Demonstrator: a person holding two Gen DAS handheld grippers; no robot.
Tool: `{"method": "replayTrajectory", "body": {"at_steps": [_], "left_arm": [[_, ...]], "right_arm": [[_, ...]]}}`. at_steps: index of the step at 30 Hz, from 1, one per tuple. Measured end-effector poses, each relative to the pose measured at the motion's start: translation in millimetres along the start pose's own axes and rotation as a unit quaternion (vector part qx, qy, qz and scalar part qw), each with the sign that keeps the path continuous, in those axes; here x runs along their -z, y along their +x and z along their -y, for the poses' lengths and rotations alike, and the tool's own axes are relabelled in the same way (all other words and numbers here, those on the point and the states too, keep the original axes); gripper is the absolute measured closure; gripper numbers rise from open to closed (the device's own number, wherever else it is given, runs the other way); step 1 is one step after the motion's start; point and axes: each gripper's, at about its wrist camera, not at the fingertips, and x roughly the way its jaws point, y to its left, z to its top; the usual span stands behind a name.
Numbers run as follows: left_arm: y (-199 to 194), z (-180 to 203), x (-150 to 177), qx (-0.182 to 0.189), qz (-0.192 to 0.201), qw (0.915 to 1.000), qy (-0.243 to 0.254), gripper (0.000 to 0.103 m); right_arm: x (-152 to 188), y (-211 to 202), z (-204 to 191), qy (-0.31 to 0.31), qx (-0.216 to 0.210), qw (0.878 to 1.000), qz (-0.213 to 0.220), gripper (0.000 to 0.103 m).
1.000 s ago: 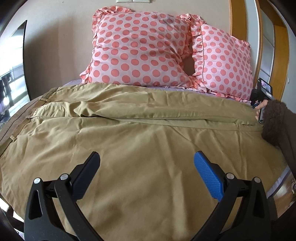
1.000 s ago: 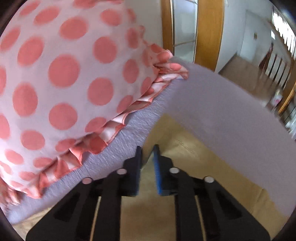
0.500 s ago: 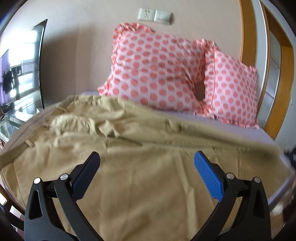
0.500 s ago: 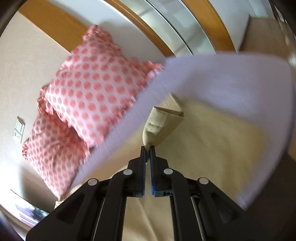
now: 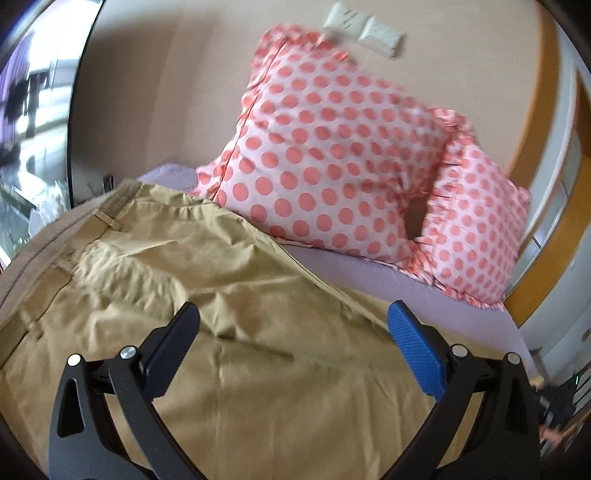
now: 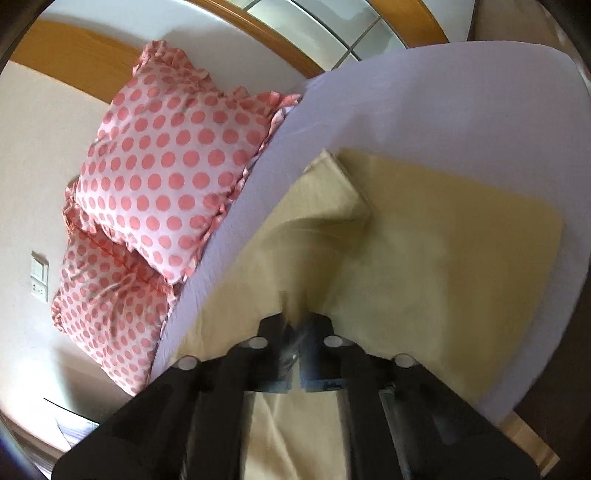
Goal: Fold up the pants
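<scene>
Pants (image 5: pixel 229 332) lie spread on the bed (image 5: pixel 424 295), khaki, waistband end off to the left of the left claw (image 5: pixel 293 338), directly under and ahead of both claws. Change vs a second ago: the far leg, then flat along the pillows (image 5: pixel 332 158), is now lifted and dragged toward the near side; in the right view its hem (image 6: pixel 332 184) hangs curled ahead of the right claw (image 6: pixel 295 325) with the other leg flat beneath. Likely means the lengthwise fold, leg over leg, is underway but not laid down yet. Right claw: fingers together, pinched on a ridge of pants fabric rising just in front of the tips; blur there, but cloth visibly sits between them. Left claw: fingers wide apart, holding nothing, hovering over the seat/thigh area, not clearly touching cloth. Left view has also swung up since then, showing more wall and the wall sockets (image 5: pixel 364 27).
</scene>
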Motion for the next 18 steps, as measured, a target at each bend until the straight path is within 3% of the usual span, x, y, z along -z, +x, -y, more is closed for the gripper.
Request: {"method": "replayTrajectory", "body": {"at_steps": [3, 8, 10, 11, 12, 13, 15, 18], "left_arm": [[45, -11, -27, -0.013, -0.039, 0.9988, -0.026, 0.003], [118, -24, -50, -0.046, -0.108, 0.9914, -0.058, 0.016], [140, -27, -54, -0.064, -0.125, 0.9882, -0.062, 0.032], [154, -32, -56, -0.075, -0.136, 0.9854, -0.068, 0.055], [166, -40, -56, -0.076, -0.149, 0.9823, -0.083, 0.071], [172, -48, -56, -0.066, -0.157, 0.9803, -0.100, 0.096], [162, -59, -53, -0.043, -0.144, 0.9798, -0.132, 0.098], [95, -48, -46, -0.031, -0.080, 0.9924, -0.089, 0.099]], "right_arm": [[-11, -23, 3, 0.000, -0.045, 0.997, 0.056, 0.101], [-19, -22, 4, -0.001, -0.049, 0.997, 0.057, 0.101], [-20, -20, 5, -0.004, -0.049, 0.997, 0.058, 0.101], [-20, -19, 5, -0.003, -0.049, 0.997, 0.058, 0.101], [-21, -17, 6, -0.001, -0.051, 0.997, 0.059, 0.101], [-23, -15, 7, 0.000, -0.054, 0.997, 0.059, 0.101], [-26, -15, 3, -0.006, -0.062, 0.996, 0.063, 0.101], [-28, -28, -1, -0.019, -0.064, 0.995, 0.075, 0.101]]}}
